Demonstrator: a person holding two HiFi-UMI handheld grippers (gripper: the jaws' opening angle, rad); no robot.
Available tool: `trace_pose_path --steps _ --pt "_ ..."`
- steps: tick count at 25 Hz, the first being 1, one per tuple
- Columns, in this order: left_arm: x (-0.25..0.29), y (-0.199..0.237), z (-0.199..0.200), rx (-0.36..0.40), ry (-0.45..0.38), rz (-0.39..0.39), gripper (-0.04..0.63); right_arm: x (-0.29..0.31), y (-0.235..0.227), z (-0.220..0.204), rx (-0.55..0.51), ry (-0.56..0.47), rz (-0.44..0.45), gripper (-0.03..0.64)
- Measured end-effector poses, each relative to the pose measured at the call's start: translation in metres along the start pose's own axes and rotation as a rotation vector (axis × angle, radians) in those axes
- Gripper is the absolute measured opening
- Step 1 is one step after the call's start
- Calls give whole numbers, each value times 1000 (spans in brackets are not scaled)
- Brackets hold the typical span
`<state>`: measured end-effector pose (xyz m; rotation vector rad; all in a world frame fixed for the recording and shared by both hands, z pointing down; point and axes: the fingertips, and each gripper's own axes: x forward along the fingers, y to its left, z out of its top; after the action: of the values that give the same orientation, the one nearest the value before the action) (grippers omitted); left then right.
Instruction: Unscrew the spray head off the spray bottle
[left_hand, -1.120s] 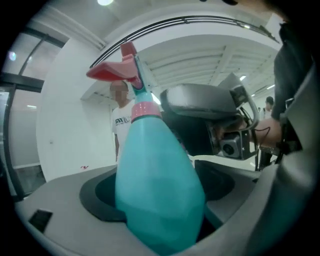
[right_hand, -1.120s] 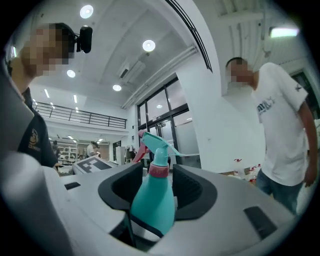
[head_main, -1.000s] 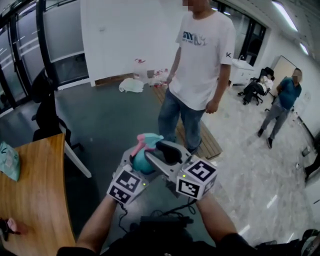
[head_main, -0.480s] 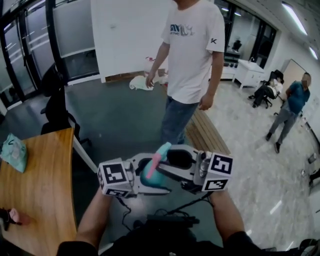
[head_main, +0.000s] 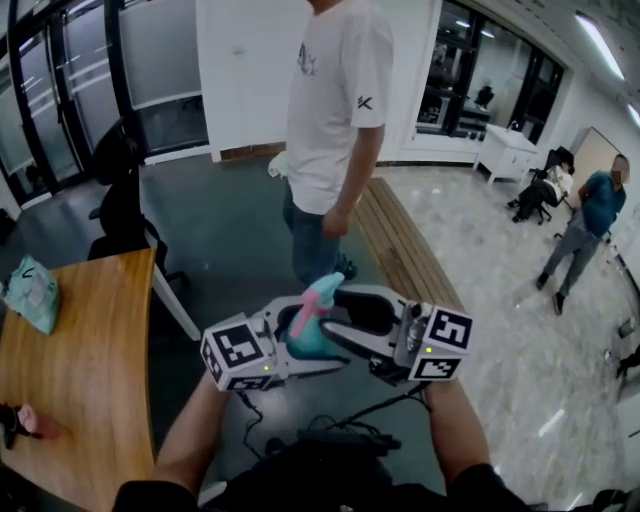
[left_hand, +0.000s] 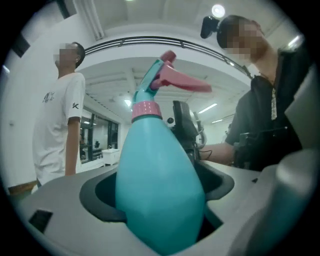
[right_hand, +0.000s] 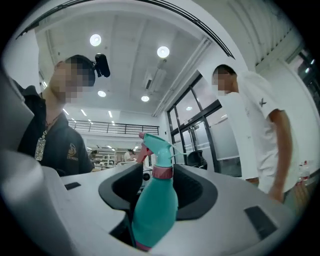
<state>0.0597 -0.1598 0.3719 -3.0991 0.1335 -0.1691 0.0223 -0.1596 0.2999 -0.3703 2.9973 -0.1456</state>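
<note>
A teal spray bottle (head_main: 316, 338) with a pink collar and a teal and pink spray head (head_main: 320, 296) is held in the air in front of me. My left gripper (head_main: 308, 352) is shut on its body, which fills the left gripper view as the bottle (left_hand: 160, 185) with the spray head (left_hand: 167, 82) on top. My right gripper (head_main: 336, 316) faces it from the right. Its jaws have just been opening and stand wide around the bottle (right_hand: 155, 210), with gaps beside the spray head (right_hand: 156, 146).
A person in a white T-shirt (head_main: 330, 120) stands close ahead. A wooden table (head_main: 90, 400) at left holds a teal pouch (head_main: 30, 295). A slatted bench (head_main: 400, 250) lies ahead on the right, a black chair (head_main: 120, 200) at left, and another person (head_main: 590, 225) stands far right.
Both grippers have swung from pointing away from me to facing each other, their marker cubes further apart. The bottle has risen a little between them. The standing person has shifted left.
</note>
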Motion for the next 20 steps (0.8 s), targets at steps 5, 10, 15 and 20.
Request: trace_pose_path --steps 5,10,15,20 --pt "-3 35 -10 -14 25 220 428 -8 -16 -4 -16 30 -164 181" --pt "-3 55 -22 1 100 358 428 -3 -22 -6 -21 49 -264 181" --pt "4 45 -25 31 120 334 428 7 -28 -14 -21 63 -300 178" --pt "7 29 -15 28 83 250 428 10 -24 -14 -5 59 -234 178"
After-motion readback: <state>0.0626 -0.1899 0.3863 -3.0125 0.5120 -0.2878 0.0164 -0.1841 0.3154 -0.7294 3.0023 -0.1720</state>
